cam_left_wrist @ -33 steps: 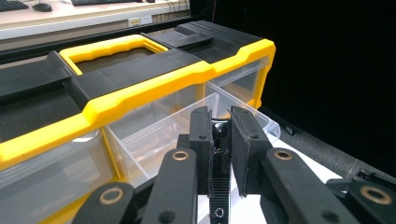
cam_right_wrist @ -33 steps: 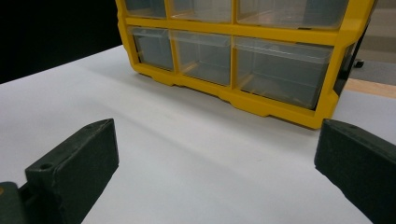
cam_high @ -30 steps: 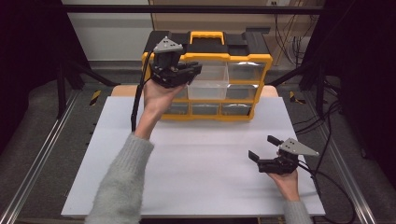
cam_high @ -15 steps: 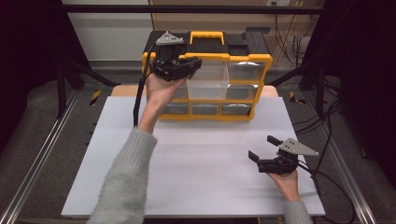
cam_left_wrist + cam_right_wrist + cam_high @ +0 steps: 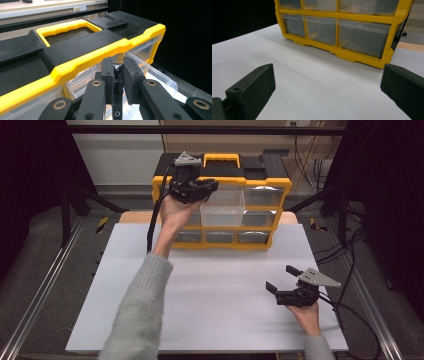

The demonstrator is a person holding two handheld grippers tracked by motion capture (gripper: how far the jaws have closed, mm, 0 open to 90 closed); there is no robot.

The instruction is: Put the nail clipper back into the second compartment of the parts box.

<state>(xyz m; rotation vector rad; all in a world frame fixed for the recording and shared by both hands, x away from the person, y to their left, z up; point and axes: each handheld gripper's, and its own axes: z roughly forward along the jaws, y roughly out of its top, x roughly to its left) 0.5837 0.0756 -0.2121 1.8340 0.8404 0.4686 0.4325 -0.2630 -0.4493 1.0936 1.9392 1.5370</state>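
Centrally, one clear plastic drawer (image 5: 222, 208), pulled partway out of the upper row of a yellow-and-black plastic organiser case (image 5: 260, 182) with a yellow carry handle (image 5: 221, 158), which stands at the far edge of the white tabletop (image 5: 210, 290). The left gripper (image 5: 206, 186) is raised at the drawer's left front corner, jaws nearly together with only a narrow slot between them; whether they pinch the drawer's rim cannot be told. The right gripper (image 5: 280, 278) rests low over the near right of the tabletop, jaws spread wide, well apart from the case.

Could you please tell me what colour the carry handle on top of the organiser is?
Yellow; the carry handle shows best in the left gripper view.
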